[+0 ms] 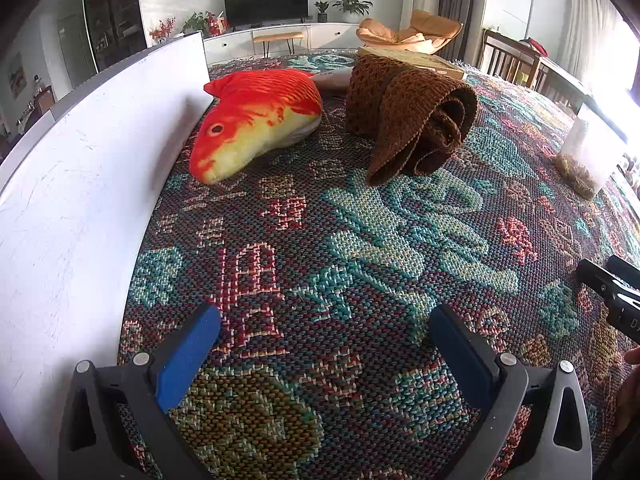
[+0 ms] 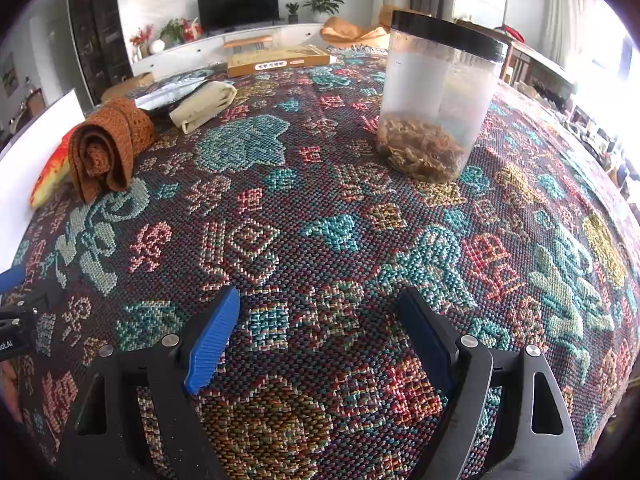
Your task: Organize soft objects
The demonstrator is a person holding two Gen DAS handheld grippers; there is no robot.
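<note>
Woven patterned tablecloth [image 1: 360, 240] under both; left gripper [image 1: 326, 322] spread wide, grasping nothing; right gripper [image 2: 318, 304] likewise released; plush fish [image 1: 256, 120] beside rolled brown knit cloth [image 1: 408, 120], apart.

Both wrist cams: low, shared tablecloth [image 1: 360, 240]

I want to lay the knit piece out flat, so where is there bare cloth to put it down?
Bare cloth lies ahead of both open grippers, left gripper, right gripper, between the rolled brown knit and the plastic jar. It is crowded by the white board, around the plush fish.
</note>
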